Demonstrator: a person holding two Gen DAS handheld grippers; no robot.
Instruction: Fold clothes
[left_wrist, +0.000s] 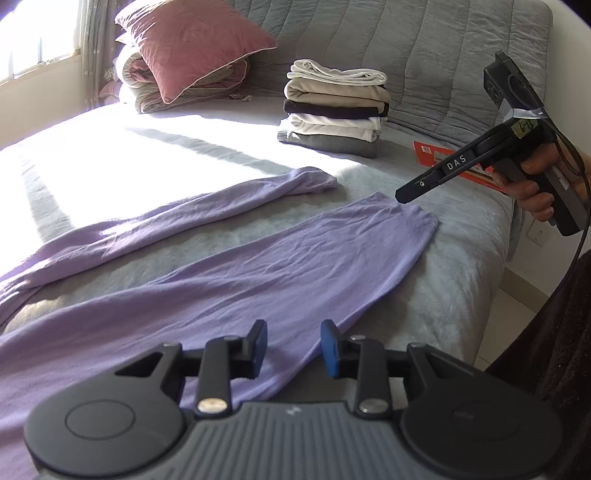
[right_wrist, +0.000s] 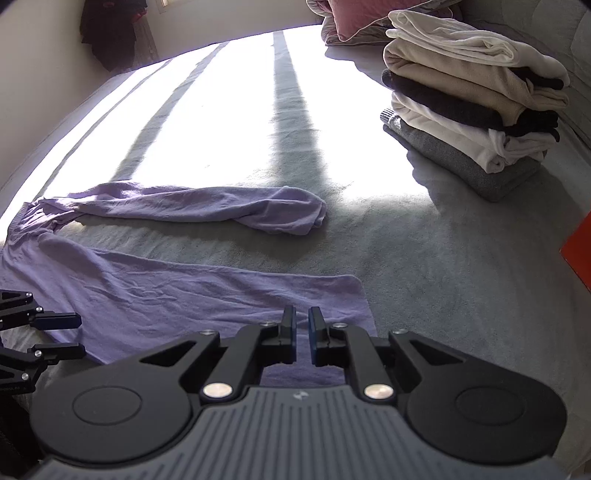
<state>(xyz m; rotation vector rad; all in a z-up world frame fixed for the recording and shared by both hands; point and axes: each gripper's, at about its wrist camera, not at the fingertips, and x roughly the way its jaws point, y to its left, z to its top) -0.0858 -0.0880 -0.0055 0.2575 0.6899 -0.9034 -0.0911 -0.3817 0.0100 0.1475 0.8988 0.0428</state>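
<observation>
Folded stack (left_wrist: 334, 107), pillow (left_wrist: 195, 44) and orange card (right_wrist: 580, 254) beyond lilac garment (left_wrist: 258, 266)

Black gripper (left_wrist: 294, 345); blue pads (left_wrist: 330, 349)

"DAS" stood in white letters on the right gripper (left_wrist: 406, 194), along its arm; a handwritten yellow-green sticker above it was unreadable.

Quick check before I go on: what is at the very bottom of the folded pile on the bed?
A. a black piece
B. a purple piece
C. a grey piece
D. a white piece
C. The folded pile rests on a grey piece, with white, black, beige and white layers stacked above it; the purple garment lies spread out separately on the bed.
</observation>
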